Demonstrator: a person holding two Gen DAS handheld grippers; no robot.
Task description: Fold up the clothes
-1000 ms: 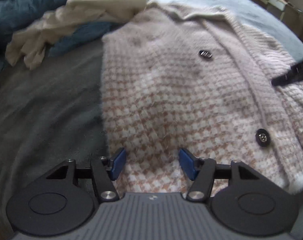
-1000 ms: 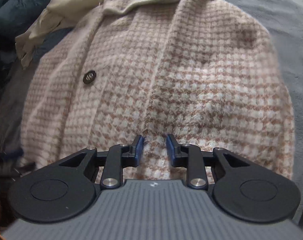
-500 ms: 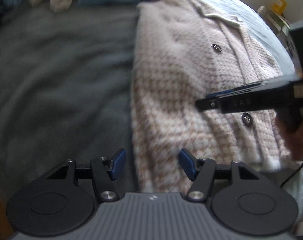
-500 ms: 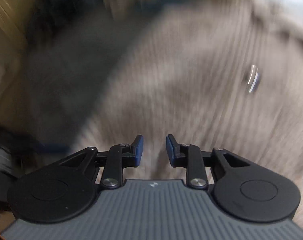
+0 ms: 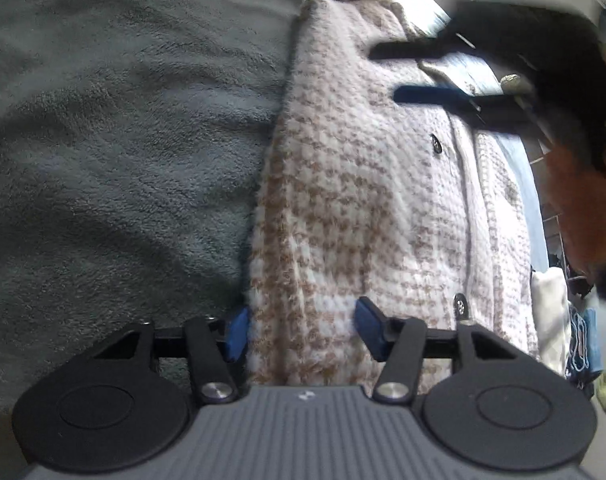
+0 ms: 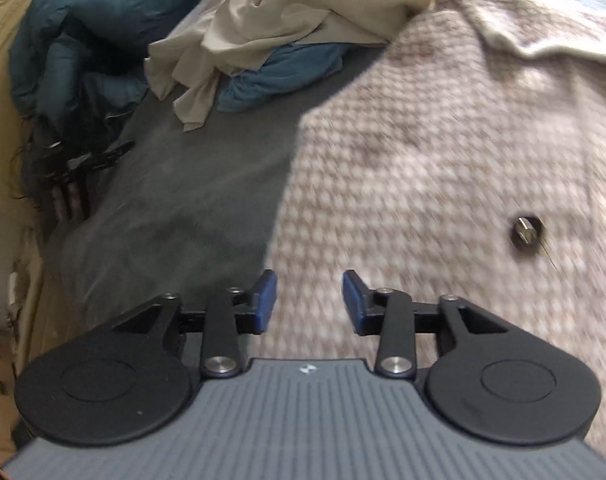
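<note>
A pink-and-brown knitted cardigan [image 5: 363, 200] with dark buttons [image 5: 437, 146] lies flat on a grey blanket [image 5: 123, 140]. My left gripper [image 5: 303, 330] straddles the cardigan's side edge near the hem. Its jaws are closing with the knit between the blue pads, which do not clearly press on it. My right gripper [image 6: 309, 300] hovers over the cardigan [image 6: 423, 160] at its side edge, farther up towards the collar. Its jaws are opening and hold nothing. In the left wrist view the right gripper [image 5: 385, 74] reaches in from the upper right.
A crumpled cream garment [image 6: 303, 12] and a blue one [image 6: 287, 72] lie beyond the cardigan's shoulder. A dark teal duvet [image 6: 103, 20] is bunched at the far left. Grey blanket [image 6: 183, 200] stretches beside the cardigan. A person's hand [image 5: 583, 208] shows at the right.
The left gripper slid from over the cardigan's front to its side edge, rolling, and narrowed a little. The right gripper swung across the cardigan to its other edge and widened its jaws.
</note>
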